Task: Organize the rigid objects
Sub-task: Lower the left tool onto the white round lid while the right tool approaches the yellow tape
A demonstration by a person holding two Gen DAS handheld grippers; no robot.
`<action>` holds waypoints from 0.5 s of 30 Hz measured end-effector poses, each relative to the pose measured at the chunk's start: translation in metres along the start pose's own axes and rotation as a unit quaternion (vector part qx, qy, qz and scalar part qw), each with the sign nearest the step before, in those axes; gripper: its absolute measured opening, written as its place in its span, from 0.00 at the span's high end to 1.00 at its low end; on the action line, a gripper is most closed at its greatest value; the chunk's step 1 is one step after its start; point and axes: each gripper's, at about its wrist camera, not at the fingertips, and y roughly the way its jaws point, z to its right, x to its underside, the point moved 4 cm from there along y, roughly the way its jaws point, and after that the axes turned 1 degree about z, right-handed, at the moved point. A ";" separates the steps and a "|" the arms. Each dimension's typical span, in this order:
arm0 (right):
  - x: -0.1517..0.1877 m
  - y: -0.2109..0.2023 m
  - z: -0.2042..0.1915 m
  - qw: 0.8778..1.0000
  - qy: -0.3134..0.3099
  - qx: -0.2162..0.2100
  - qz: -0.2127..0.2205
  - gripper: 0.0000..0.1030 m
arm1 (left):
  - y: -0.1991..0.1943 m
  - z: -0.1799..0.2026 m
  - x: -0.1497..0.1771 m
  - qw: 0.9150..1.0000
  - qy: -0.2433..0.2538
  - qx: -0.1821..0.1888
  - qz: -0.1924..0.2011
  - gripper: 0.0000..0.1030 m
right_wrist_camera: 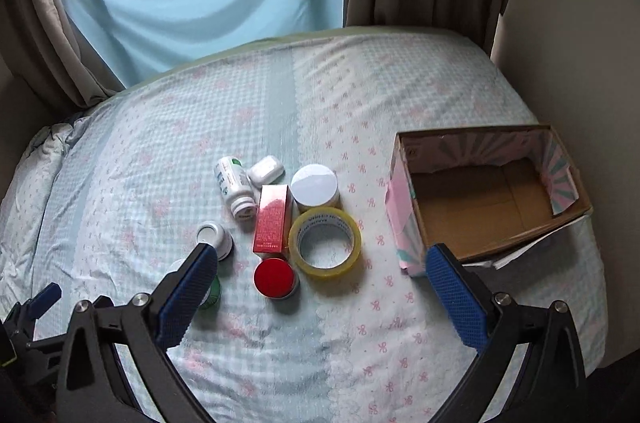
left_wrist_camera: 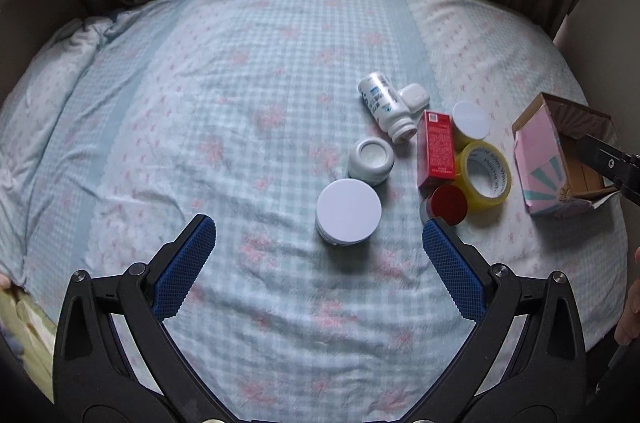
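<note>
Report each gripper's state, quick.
Left gripper: open, empty, above the white-lidded jar.
Right gripper: open, empty, over the bedsheet.

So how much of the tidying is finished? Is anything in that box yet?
Nothing looks done: the cardboard box is empty. Nothing is in hand either; the left claw and right claw are both open above the bed. All the items are left on the bedsheet: the tape roll, red carton, red-lidded jar, fallen pill bottle, white case and other jars.
</note>
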 end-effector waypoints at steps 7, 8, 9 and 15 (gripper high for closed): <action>0.026 0.097 -0.005 0.998 0.024 0.029 -0.050 0.00 | 0.086 0.017 0.022 0.999 0.012 0.002 -0.040 0.00; 0.029 0.105 -0.004 0.997 0.025 0.035 -0.056 0.00 | 0.096 0.019 0.024 0.999 0.012 0.003 -0.044 0.01; 0.031 0.117 -0.004 0.997 0.026 0.043 -0.066 0.00 | 0.105 0.021 0.027 0.999 0.012 0.005 -0.048 0.01; 0.038 0.164 0.006 0.991 0.024 0.072 -0.107 0.00 | 0.142 0.030 0.034 0.997 0.010 0.013 -0.070 0.03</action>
